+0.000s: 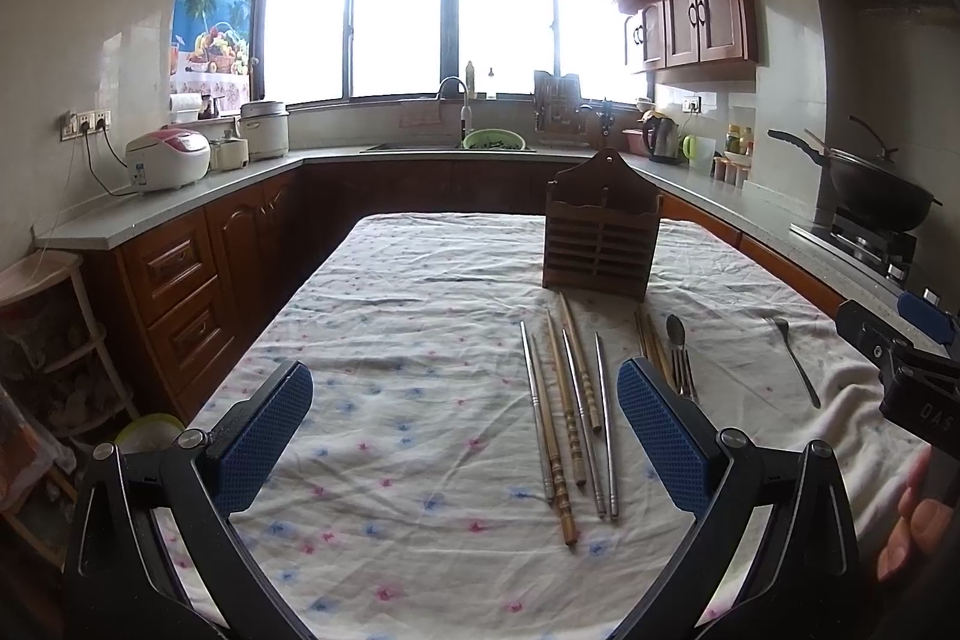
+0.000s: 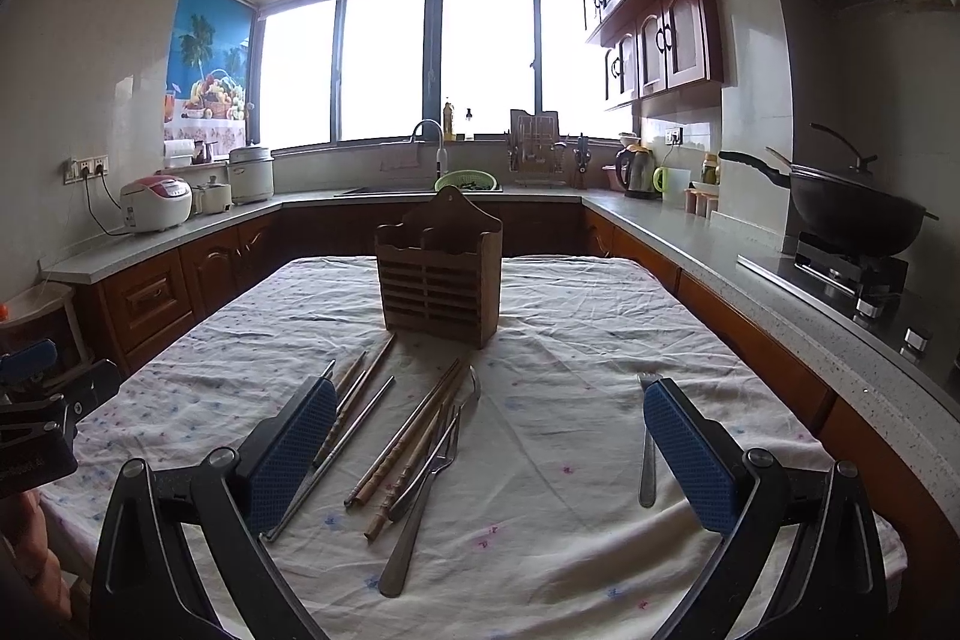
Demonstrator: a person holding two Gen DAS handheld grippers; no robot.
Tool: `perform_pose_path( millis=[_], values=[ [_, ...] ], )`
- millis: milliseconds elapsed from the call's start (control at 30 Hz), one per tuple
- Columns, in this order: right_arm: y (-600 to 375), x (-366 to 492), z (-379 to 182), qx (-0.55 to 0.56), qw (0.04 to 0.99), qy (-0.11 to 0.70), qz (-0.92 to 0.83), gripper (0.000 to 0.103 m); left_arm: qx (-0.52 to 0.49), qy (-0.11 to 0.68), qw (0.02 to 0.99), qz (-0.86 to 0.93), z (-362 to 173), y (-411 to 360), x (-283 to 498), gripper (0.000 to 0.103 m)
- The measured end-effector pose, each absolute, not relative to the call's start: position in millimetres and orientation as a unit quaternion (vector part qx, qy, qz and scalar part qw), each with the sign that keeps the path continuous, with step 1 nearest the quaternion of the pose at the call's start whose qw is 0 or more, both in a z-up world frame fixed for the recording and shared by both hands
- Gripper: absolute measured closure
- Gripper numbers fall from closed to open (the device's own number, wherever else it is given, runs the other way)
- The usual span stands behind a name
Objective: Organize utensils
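A brown wooden utensil holder [image 1: 600, 232] stands upright on the cloth-covered table [image 1: 390, 340]; it also shows in the right wrist view [image 2: 441, 274]. Several wooden and metal chopsticks [image 1: 570, 412] lie in front of it, also seen in the right wrist view [image 2: 360, 412]. More chopsticks, a fork and a spoon [image 2: 420, 460] lie beside them. A lone fork [image 1: 792, 358] lies to the right; in the right wrist view the lone fork [image 2: 647, 460] sits by the right finger. My left gripper [image 1: 465, 436] is open above the cloth. My right gripper [image 2: 489, 454] is open above the utensils.
Kitchen counters run around the table. A rice cooker [image 1: 168, 157] sits left, a sink with a green basket [image 1: 493, 139] at the back, a kettle [image 1: 660, 139] and a black wok [image 1: 876, 196] on the stove at right.
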State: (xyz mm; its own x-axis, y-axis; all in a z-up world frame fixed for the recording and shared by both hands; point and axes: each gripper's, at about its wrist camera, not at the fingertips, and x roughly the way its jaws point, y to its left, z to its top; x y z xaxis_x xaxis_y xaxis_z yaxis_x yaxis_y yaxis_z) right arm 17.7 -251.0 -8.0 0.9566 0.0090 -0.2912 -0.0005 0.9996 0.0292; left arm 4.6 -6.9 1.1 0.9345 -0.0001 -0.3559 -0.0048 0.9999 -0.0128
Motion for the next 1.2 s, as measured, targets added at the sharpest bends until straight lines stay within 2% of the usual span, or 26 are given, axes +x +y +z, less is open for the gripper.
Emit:
perform_pose_path(
  millis=[1200],
  values=[
    [-251.2,28.1,-10.2,0.018,0.987,0.158,0.016,0.0,-0.019,0.195,0.981,-0.002,1.4,0.4,17.9,0.0]
  ],
)
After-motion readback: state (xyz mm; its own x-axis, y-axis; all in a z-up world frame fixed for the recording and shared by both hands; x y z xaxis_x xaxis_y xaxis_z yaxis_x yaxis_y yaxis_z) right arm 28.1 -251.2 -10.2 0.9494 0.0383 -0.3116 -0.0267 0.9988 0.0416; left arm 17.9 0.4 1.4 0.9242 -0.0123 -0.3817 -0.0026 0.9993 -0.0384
